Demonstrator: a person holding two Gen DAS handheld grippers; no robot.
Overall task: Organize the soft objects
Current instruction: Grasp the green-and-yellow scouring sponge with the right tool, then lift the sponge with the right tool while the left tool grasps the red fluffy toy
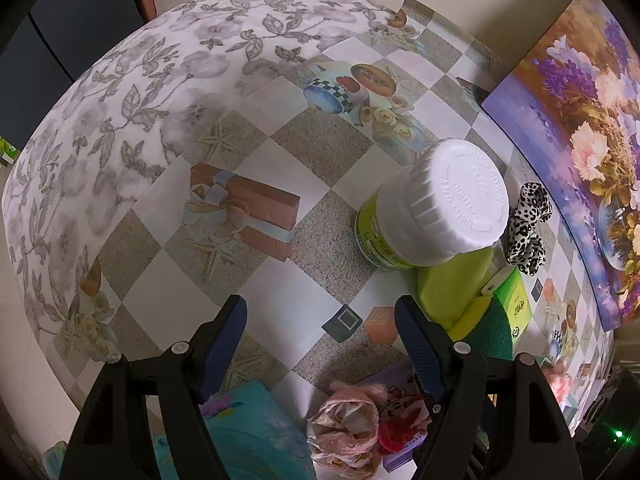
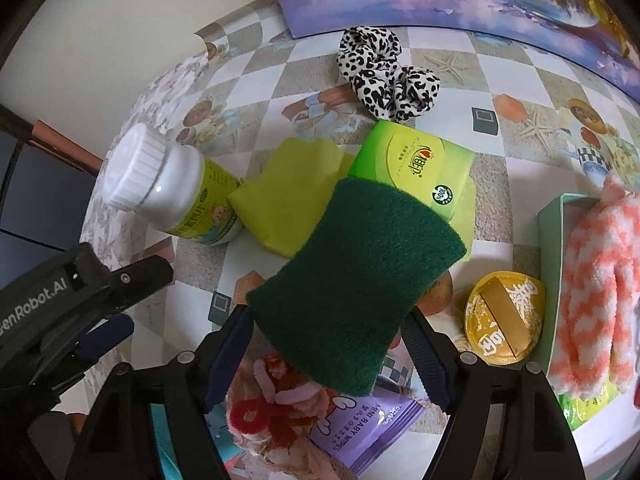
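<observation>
Two grippers work: the right gripper pinches a dark green scrubby sponge between its fingers; the left gripper is spread, holding nothing. Squeeze softly, lift slowly.

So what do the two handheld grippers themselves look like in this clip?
Both the left gripper and the right gripper share one build: black plastic frames with triangular cutouts, silver pivot bolts, and dark blue ribbed finger pads. White lettering reading "enRobot.AI" marks the left unit's body. No cables or sleeves show.
</observation>
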